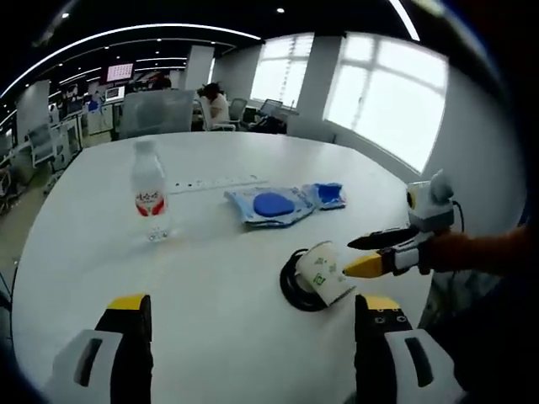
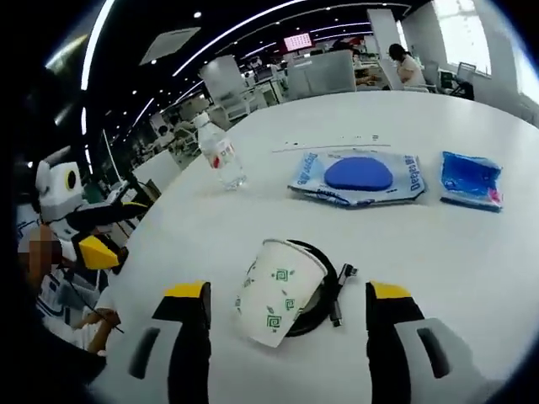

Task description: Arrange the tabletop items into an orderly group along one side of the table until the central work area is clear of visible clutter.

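- The left tool (image 1: 250,337) hangs over the white table (image 1: 210,295) with its yellow-tipped jaws spread wide and nothing between them
- The right tool (image 2: 286,324) also has its jaws spread apart; the paper cup (image 2: 276,295) sits between them, but neither jaw touches it, so it is released
- In the left gripper view the right tool (image 1: 358,255) comes in from the right, its yellow tip just beside the paper cup (image 1: 324,273)
- In the right gripper view the left tool (image 2: 118,231) shows at the left edge, off the table side
- The paper cup, white with green marks, lies tipped on a coil of black cable (image 2: 324,290), its open mouth facing away from the right tool; what is inside cannot be told
- A clear water bottle (image 1: 150,192) with a red label stands upright, well apart from the cup; its contents cannot be told
- A blue and white packet (image 1: 271,205) lies flat near the middle of the table, a round blue shape showing on its top
- A smaller blue pouch (image 1: 330,195) lies just beside that packet, on the side away from the bottle
- A thin white strip (image 1: 215,182) lies on the table beyond the packet
- Behind the table, a person (image 1: 217,103) sits among office desks (image 1: 93,118) near bright windows (image 1: 383,93)
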